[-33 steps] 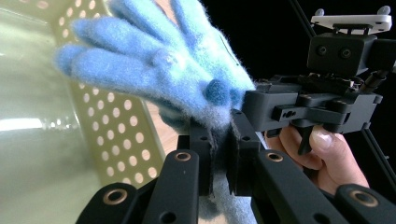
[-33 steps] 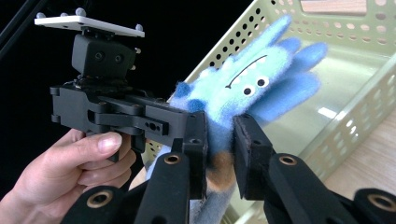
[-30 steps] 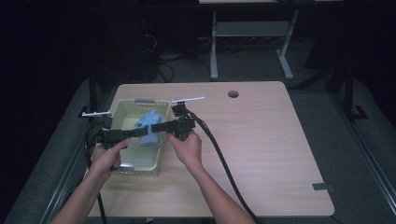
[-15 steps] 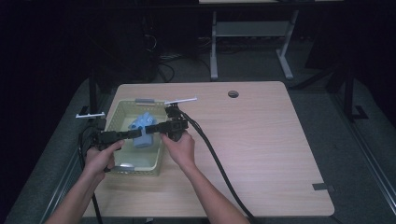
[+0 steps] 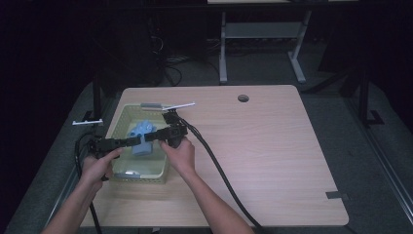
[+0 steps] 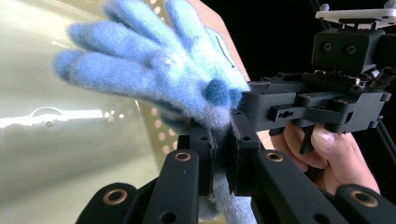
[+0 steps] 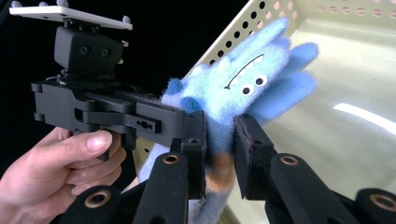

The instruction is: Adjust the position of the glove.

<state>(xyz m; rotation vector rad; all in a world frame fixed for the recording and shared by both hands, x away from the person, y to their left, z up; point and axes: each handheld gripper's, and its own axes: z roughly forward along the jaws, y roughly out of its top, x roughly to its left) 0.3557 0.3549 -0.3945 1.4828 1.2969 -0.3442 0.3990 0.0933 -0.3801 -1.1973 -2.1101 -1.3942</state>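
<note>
A fuzzy blue glove point(image 5: 141, 131) with a cartoon face hangs over a pale yellow-green perforated basket point(image 5: 141, 178) at the table's left. My left gripper point(image 5: 140, 142) reaches in from the left and my right gripper point(image 5: 152, 137) from the right, and both meet at the glove. In the left gripper view the left gripper point(image 6: 219, 156) is shut on the cuff of the glove point(image 6: 154, 70), with the right gripper's body point(image 6: 322, 98) just beyond. In the right gripper view the right gripper point(image 7: 219, 151) pinches the glove point(image 7: 243, 84) near its wrist, beside the left gripper's body point(image 7: 107, 112).
The basket point(image 7: 345, 84) sits near the left edge of the wooden table point(image 5: 272, 146). A grey piece point(image 5: 151, 105) lies at its far rim, and a pale object point(image 5: 127, 171) lies inside near the front. A thick black cable point(image 5: 219, 170) trails across the table. A round hole point(image 5: 243, 98) is near the far edge.
Both hands have moved to the left together, carrying the glove from the basket's right side towards its middle. Both grips look unchanged.
</note>
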